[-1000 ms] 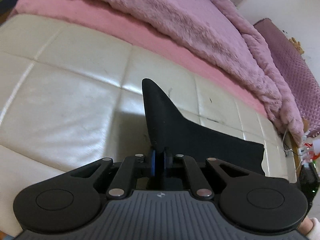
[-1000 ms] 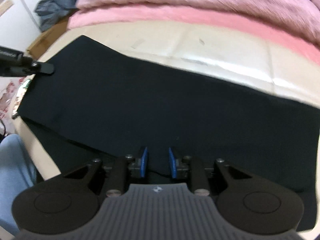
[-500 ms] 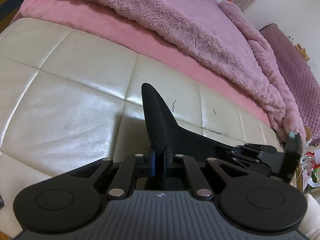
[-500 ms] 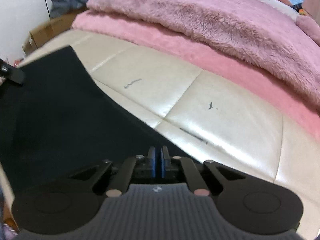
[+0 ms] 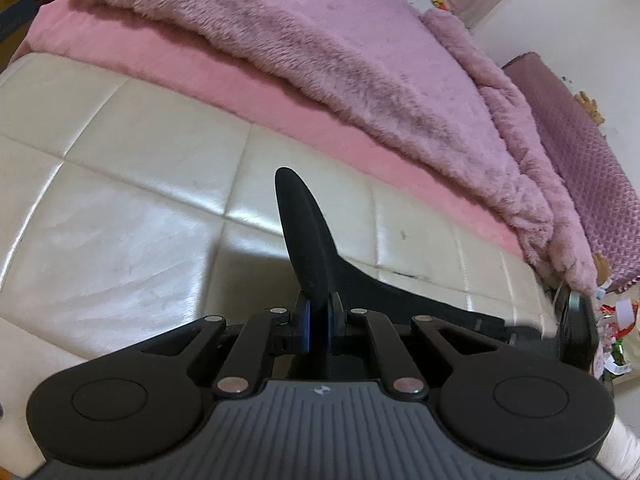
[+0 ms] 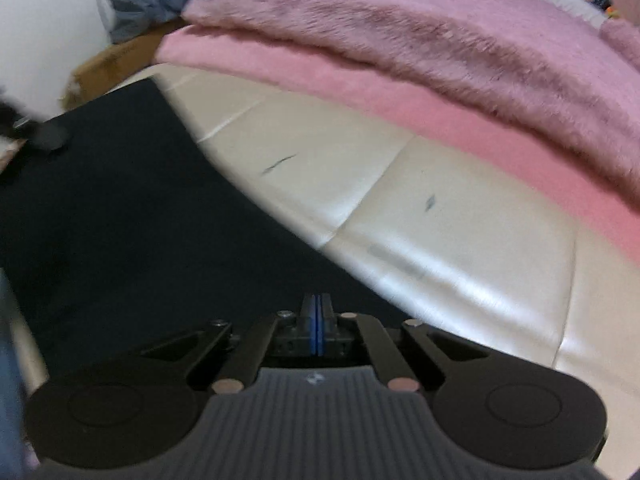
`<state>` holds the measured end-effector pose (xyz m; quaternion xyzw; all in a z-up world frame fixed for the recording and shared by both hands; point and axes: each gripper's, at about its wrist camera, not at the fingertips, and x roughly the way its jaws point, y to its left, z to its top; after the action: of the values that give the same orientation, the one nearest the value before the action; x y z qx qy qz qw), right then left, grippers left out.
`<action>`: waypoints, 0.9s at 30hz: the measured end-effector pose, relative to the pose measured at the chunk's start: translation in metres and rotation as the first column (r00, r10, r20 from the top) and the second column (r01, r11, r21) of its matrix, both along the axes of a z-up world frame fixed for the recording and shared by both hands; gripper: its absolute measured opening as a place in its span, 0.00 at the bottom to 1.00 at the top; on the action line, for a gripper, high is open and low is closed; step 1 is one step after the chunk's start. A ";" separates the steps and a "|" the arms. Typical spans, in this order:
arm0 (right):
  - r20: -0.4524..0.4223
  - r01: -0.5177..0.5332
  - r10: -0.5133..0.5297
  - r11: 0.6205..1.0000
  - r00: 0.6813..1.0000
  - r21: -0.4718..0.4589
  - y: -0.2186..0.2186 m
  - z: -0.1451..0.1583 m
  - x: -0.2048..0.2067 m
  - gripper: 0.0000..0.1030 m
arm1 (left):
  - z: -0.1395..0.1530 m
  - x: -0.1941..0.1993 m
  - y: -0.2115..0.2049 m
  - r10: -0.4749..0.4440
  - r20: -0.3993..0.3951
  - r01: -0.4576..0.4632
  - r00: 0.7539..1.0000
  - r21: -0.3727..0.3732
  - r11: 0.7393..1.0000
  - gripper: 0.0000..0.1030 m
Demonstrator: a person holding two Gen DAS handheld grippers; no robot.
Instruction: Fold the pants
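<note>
The black pants (image 5: 308,236) lie on a cream padded surface (image 5: 120,200). My left gripper (image 5: 318,312) is shut on them, and a fin of black cloth stands up between its blue pads. From there the cloth runs right to my right gripper (image 5: 572,328), blurred at the frame's edge. In the right wrist view the right gripper (image 6: 317,312) has its blue pads pressed together at the pants' near edge. The pants (image 6: 120,208) spread away to the left with a straight diagonal edge. The left gripper (image 6: 40,136) shows as a dark blur at their far corner.
A furry mauve blanket (image 5: 320,40) over a pink sheet (image 5: 200,76) borders the far side of the cream surface (image 6: 440,240). A purple quilted cushion (image 5: 580,140) stands at the right. A cardboard box (image 6: 108,68) and grey clothes (image 6: 148,0) sit beyond the left end.
My right gripper's pads have closed at the pants' edge, and its view has swung from over the cloth to that edge. It now appears at the right of the left wrist view. The left gripper kept its hold.
</note>
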<state>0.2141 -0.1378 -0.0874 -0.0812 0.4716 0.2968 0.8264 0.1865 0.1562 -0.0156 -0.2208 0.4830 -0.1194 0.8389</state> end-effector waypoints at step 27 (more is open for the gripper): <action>-0.004 0.164 -0.165 0.984 0.986 0.072 -0.095 0.027 -0.086 0.02 | 0.083 -0.001 -0.128 -0.108 0.042 0.108 0.993 -0.017 0.994 0.07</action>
<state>0.1280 -0.2323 -0.0605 -0.0125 0.4647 0.2443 0.8510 0.1857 0.0278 0.0676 -0.2001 0.4759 -0.1738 0.8386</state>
